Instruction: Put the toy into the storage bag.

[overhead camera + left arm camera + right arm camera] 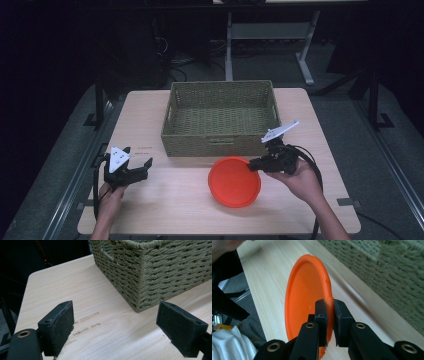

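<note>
An orange plastic plate is hanging tilted above the front of the light wooden desk, just in front of a woven basket, with its right rim being pinched by the right tool. In the right gripper view the plate is standing nearly on edge, its hollow face turned toward the left of that picture, and the two black pads are pressing on either side of its raised rim, so the right tool is closed on the plate. The high view is showing what that close picture cannot: the plate's lower edge is sitting close to the desk, though whether it is touching cannot be told, while a hand is holding the tool from the right.

The basket, a rectangular olive-green wicker one with handle slots, is sitting at the far middle of the desk, and nothing is lying inside it in the high view. The left gripper view is showing its near corner up close, with a few faint marks on the wood in front of it.

The left tool is resting low over the desk's left front, well apart from the plate. In its own view the left tool is standing with its jaws wide apart, nothing between them but bare desk.
</note>
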The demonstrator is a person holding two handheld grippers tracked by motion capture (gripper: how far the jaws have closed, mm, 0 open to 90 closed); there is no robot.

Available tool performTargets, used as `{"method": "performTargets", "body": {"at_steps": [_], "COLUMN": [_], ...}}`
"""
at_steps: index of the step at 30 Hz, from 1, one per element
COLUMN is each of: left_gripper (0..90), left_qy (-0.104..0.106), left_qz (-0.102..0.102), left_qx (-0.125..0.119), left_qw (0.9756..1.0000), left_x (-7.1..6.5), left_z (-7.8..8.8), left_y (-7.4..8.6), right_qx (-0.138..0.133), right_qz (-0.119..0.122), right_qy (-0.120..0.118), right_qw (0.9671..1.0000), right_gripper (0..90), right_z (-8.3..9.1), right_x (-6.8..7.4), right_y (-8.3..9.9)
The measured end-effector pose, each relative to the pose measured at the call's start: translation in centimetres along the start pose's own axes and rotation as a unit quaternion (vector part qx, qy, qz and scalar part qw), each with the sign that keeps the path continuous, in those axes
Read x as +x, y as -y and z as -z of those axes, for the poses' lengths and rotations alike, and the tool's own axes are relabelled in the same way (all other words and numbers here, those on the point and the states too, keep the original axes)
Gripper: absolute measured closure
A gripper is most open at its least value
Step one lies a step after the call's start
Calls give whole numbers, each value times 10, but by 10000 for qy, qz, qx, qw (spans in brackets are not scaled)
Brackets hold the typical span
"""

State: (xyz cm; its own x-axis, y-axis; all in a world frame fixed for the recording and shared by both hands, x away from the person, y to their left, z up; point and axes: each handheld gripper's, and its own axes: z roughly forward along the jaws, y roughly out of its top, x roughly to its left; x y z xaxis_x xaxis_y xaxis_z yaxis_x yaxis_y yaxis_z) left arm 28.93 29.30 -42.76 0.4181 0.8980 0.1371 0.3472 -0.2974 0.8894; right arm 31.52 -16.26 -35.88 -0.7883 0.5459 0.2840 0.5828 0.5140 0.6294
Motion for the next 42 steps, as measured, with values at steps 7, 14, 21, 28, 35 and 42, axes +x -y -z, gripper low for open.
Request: {"method": "performTargets", "body": {"at_steps": [7,14,21,28,35,42], "left_gripper": [141,141,141,141,141,141], "left_qy": [27,22,0,-7,-26,-40], "left_qz": [23,87,74,83,73,64], "left_qx": [-3,-91,-72,-74,-80,-75], "left_qw": [10000,9999,9999,9999,9999,9999], "left_x": [0,2,4,5,6,6], "left_z": [0,2,3,3,4,4], "left_y": [0,0,1,2,2,3], "right_qx": [-30,29,52,21,-40,-69], "right_qz": [60,85,207,275,228,194], "right_qy": [31,161,323,430,539,675], "right_qw": [10000,9998,9992,9987,9983,9975], "right_gripper": [822,822,822,822,822,822], "right_z": [9,22,32,45,55,62], "right_x": [1,-2,-4,-5,-11,-18], "right_y": [-11,-29,-44,-61,-77,-90]}}
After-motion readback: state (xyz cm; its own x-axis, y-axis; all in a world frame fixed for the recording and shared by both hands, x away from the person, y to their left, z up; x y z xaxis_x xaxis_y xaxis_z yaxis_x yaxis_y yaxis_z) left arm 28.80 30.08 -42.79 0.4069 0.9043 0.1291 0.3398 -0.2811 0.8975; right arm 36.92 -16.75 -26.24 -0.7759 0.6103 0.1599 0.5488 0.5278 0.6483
